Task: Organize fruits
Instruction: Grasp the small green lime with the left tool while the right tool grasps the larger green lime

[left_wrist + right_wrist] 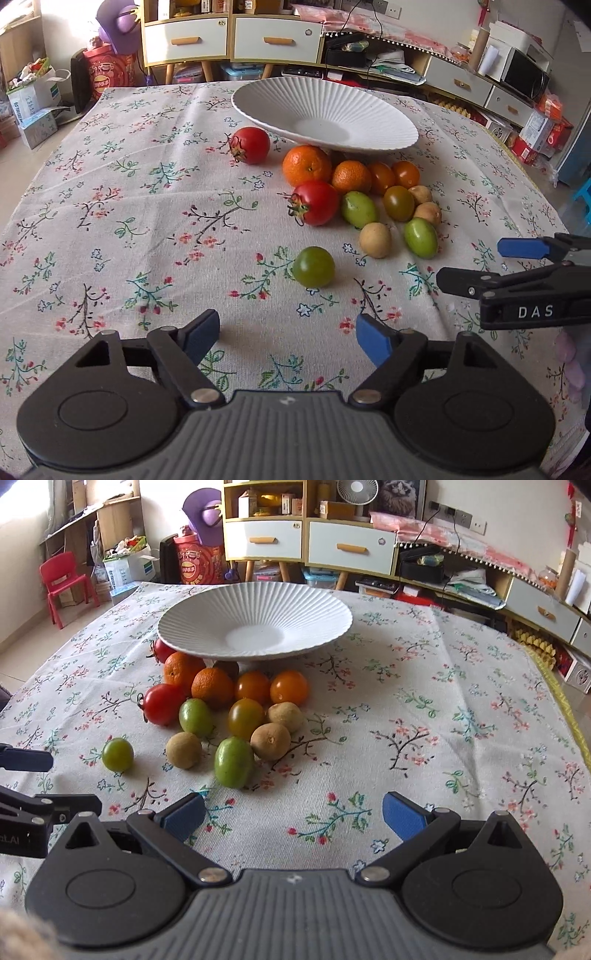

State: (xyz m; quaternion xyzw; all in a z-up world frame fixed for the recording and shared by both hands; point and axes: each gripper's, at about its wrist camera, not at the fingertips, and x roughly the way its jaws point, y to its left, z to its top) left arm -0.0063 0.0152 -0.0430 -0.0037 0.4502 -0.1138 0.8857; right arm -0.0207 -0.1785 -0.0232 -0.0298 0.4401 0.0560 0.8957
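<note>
A white ribbed plate [280, 99] [207, 613] stands empty at the table's far side. In front of it lie two oranges [306, 165] [212, 686], red tomatoes [314, 202] [162, 703], green, orange and tan small fruits. A lone green tomato [314, 266] [117, 754] lies nearest. My left gripper [288, 332] is open and empty just short of it. My right gripper [293, 814] is open and empty, near the oval green fruit [233, 762]; it also shows in the left wrist view [472, 264].
A floral tablecloth [147, 221] covers the table. Behind it are cabinets with drawers [306, 542], a red child's chair [61, 579] and cluttered shelves at the right. The left gripper's fingers [26, 758] show at the left edge of the right wrist view.
</note>
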